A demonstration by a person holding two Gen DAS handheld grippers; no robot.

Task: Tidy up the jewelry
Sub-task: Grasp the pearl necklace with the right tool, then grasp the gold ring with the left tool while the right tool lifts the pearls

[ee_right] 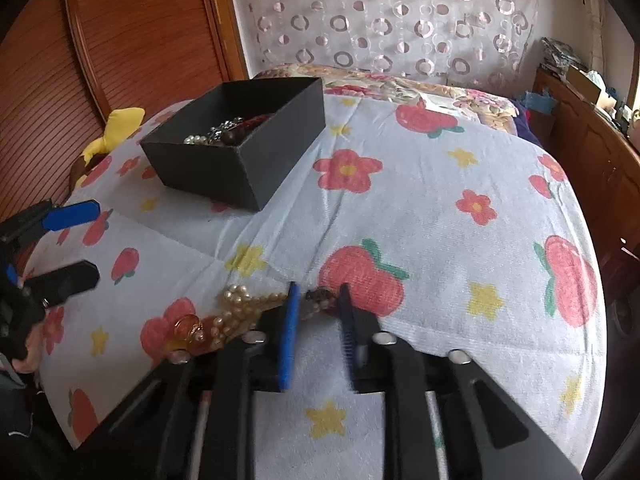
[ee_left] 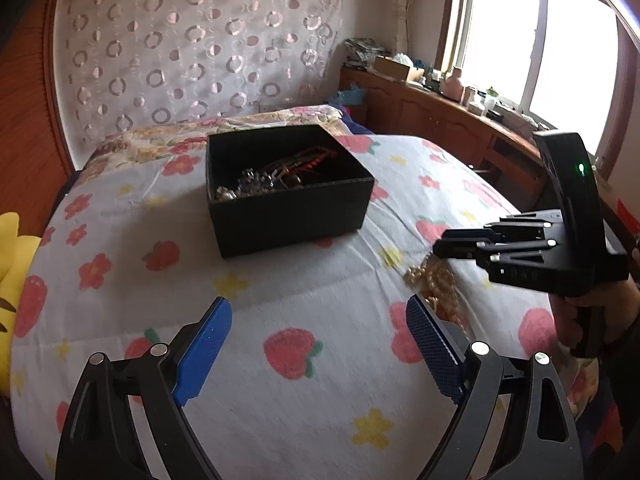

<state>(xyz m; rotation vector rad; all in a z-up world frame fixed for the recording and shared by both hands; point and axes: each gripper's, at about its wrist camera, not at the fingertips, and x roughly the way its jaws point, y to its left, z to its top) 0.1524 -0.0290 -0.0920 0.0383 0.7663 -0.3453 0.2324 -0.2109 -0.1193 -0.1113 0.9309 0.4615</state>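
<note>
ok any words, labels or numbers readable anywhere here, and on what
None can be read.
Right gripper: faint embossed marks on its body, too blurred to read.
Black jewelry box: no lettering shows.
Boxes and bottles on the window ledge: too small to read.

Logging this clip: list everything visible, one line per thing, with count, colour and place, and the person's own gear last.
box: one, black, open, on the bedspread, already holding jewelry
jewelry pile: one heap, cream pearls, amber and dark beads, on the bedspread at the right tongs
bedspread: one, white with red and yellow prints, over the bed
plush toy: one, yellow, at the bed's edge beyond the box
cabinet: one, brown wood, cluttered top, under the window
left tongs: blue pads, wide open, hovering before the box
right tongs: blue pads, narrowly apart around dark beads; grip uncertain
</note>
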